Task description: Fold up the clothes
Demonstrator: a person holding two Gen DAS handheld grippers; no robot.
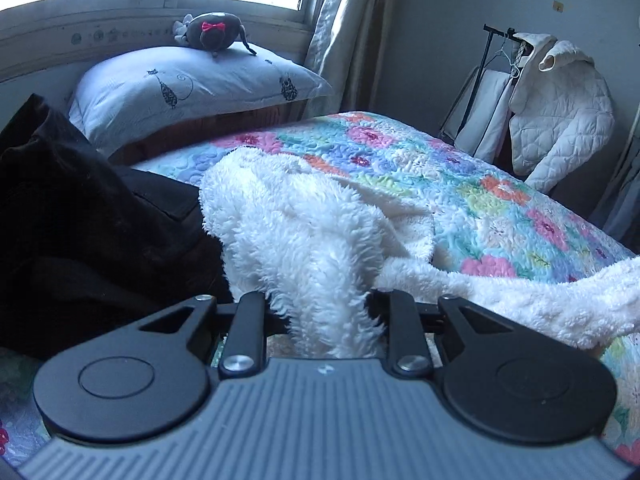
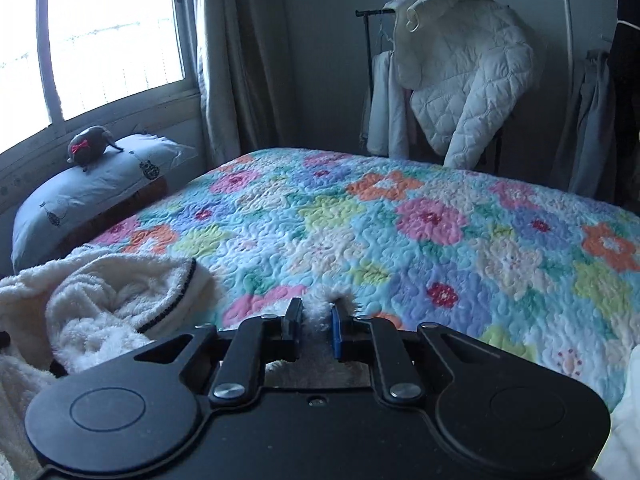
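Grippers (image 1: 320, 312) (image 2: 316, 324) both pinch white fleece (image 1: 304, 232), dark clothes (image 1: 60, 208) heaped beside on floral quilt (image 2: 400, 220).

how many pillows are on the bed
1. The pillow lies at the head of the bed under the window, with a small grey plush toy on top. The black clothes in the left wrist view may hide another.

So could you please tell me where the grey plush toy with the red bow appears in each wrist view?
Left wrist: the plush toy sits top left of centre, on the pillow under the window.
Right wrist: the plush toy is at the left edge, mid-height, on the same pillow.
Shared landmark: the white quilted jacket hanging on the rack beyond the bed.
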